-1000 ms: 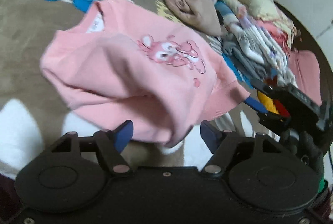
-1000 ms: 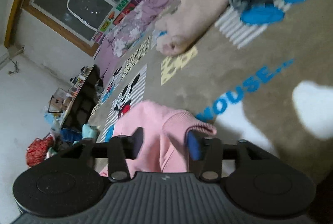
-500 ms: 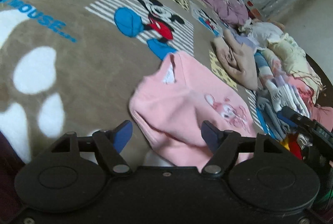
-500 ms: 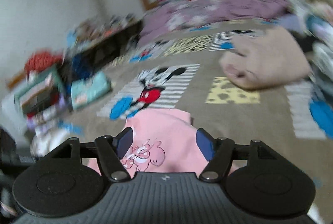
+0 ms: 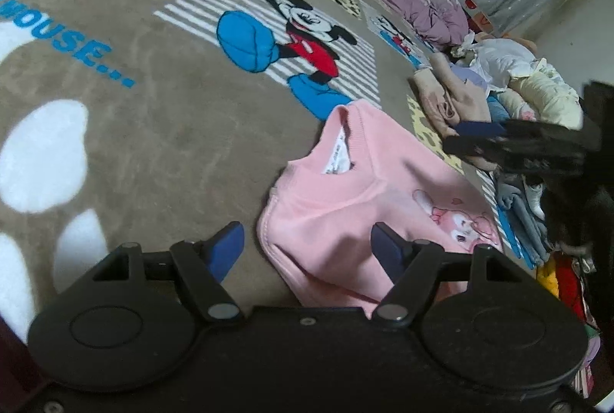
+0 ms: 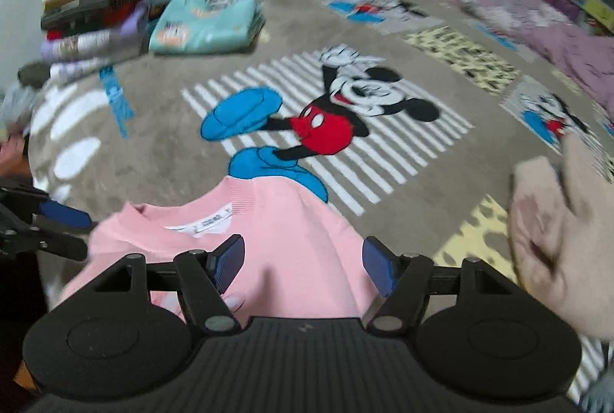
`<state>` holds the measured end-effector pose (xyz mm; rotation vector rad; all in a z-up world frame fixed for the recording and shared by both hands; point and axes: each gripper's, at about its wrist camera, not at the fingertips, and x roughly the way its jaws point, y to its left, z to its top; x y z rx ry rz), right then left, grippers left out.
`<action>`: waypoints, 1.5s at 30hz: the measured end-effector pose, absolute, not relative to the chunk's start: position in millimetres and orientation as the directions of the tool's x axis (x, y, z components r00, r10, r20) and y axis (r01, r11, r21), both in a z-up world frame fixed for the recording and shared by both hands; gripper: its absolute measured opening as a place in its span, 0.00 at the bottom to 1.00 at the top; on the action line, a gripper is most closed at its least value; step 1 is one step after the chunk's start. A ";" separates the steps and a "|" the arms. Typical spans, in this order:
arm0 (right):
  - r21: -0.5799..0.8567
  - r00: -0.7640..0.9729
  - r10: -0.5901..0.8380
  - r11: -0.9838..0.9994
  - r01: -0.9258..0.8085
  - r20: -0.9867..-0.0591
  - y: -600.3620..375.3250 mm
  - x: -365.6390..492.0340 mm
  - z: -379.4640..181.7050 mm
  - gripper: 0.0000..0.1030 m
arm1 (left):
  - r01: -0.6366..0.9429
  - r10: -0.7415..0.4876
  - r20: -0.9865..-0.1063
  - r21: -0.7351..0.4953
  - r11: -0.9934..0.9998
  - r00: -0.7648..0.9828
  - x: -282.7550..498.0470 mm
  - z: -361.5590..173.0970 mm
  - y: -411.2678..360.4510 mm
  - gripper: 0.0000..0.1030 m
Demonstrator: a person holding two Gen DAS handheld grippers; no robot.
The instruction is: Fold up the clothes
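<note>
Left wrist view first: the left tool (image 5: 307,244) hangs with its blue pads spread wide and nothing pinched between them; the pink sweatshirt (image 5: 368,206) lies on the rug (image 5: 153,114) just ahead, its near shoulder edge reaching in between the parted pads without being pressed. Further out to the right the right tool (image 5: 476,137) shows as a dark shape above the garment's far side. From the right wrist view, the right tool (image 6: 303,259) is likewise parted and grips nothing, with the sweatshirt (image 6: 268,217) directly beneath and ahead of it, collar and label pointing away towards the cartoon mouse print (image 6: 337,114).

As for progress, the sweatshirt appears part-folded: its sides look tucked in, leaving a narrow body with the bunny print (image 5: 460,221) facing up, but it has not yet been doubled over lengthwise, so I judge a final fold and stacking remain. Beyond the tools, a folded teal garment (image 6: 203,22) and a stack of folded clothes (image 6: 92,18) suggest earlier pieces are finished, while a heap of unfolded clothes (image 5: 518,94) to the right still waits.
</note>
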<state>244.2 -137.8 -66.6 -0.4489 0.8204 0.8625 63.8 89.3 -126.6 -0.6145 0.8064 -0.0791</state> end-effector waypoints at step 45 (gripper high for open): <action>0.108 0.473 0.749 0.578 -0.809 -0.464 -223.3 242.6 54.8 0.11 | 0.215 -0.235 -0.465 -0.097 0.972 0.854 141.1 62.9 49.0 0.05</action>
